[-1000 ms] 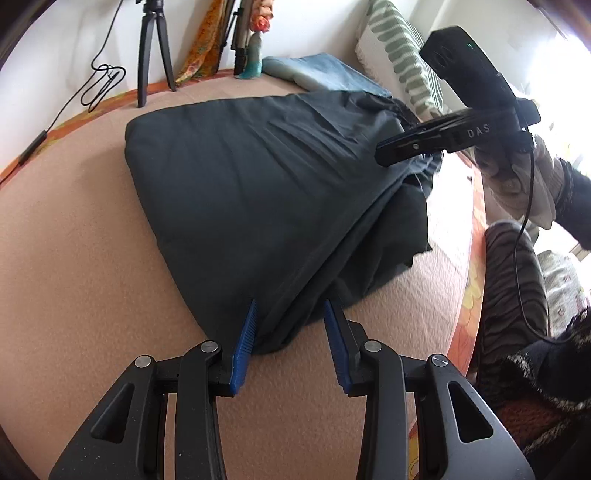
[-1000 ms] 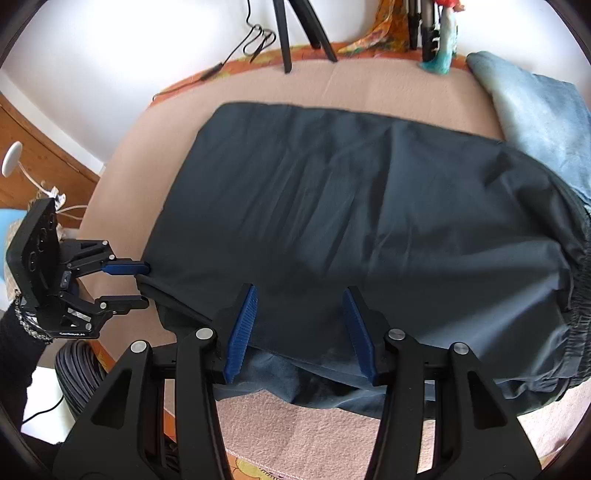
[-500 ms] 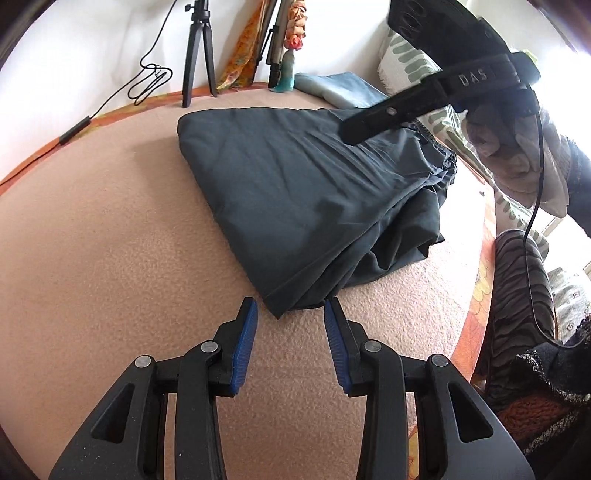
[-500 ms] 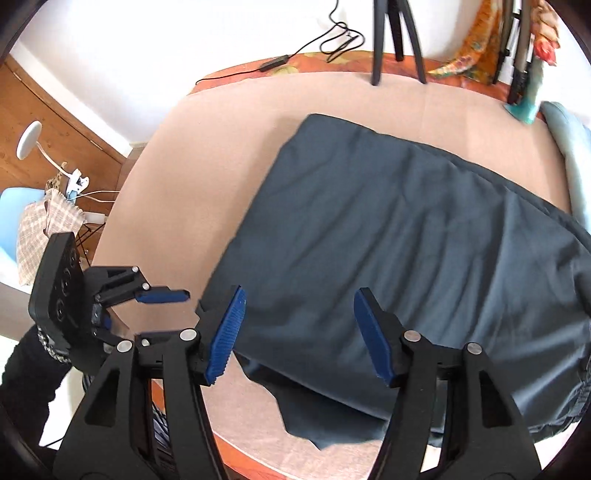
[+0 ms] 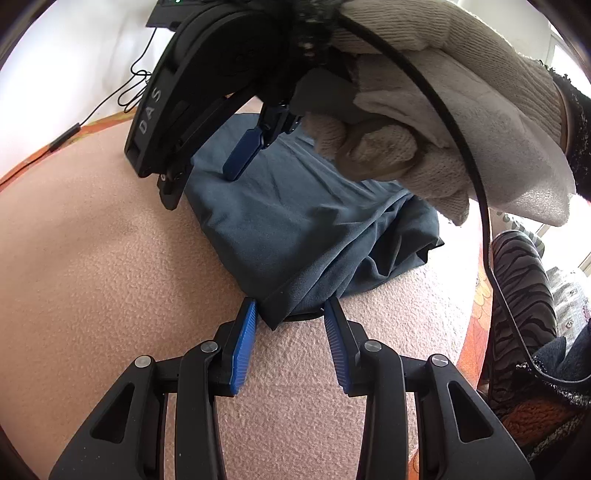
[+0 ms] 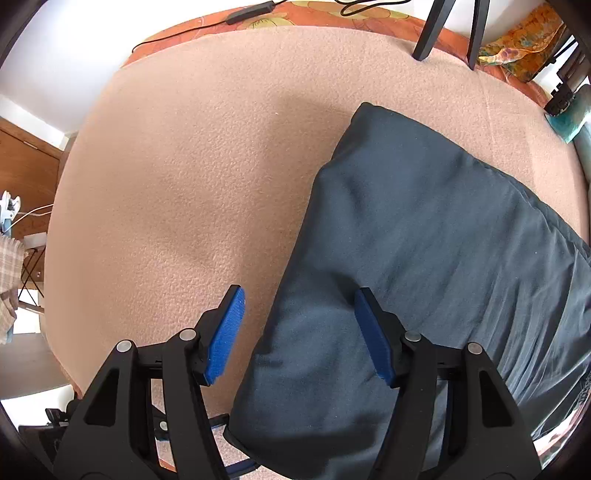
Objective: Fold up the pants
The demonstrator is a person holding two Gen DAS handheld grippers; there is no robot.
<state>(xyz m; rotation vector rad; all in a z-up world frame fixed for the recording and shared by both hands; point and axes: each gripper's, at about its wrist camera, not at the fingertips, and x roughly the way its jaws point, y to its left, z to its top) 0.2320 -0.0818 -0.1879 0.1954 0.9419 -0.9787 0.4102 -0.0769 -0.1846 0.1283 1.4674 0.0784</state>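
Observation:
The dark grey pants (image 5: 295, 229) lie folded in layers on the pink blanket (image 5: 110, 295). My left gripper (image 5: 290, 314) is open, its blue pads on either side of the near corner of the pants. My right gripper (image 6: 297, 325) is open and hovers over the pants' left folded edge (image 6: 369, 258), with one pad over blanket and the other over cloth. In the left wrist view the right gripper (image 5: 207, 122) is held by a gloved hand (image 5: 424, 110) just above the far part of the pants.
Tripod legs (image 6: 447, 33) and a black cable (image 6: 251, 11) stand at the blanket's far edge by the white wall. A striped fabric heap (image 5: 524, 295) lies to the right of the bed. A wooden door and a chair (image 6: 14, 240) are at the left.
The left gripper moved forward until its pads straddle the pants' near corner. The right gripper swung left over the pants' folded edge and now hangs close above the left gripper.

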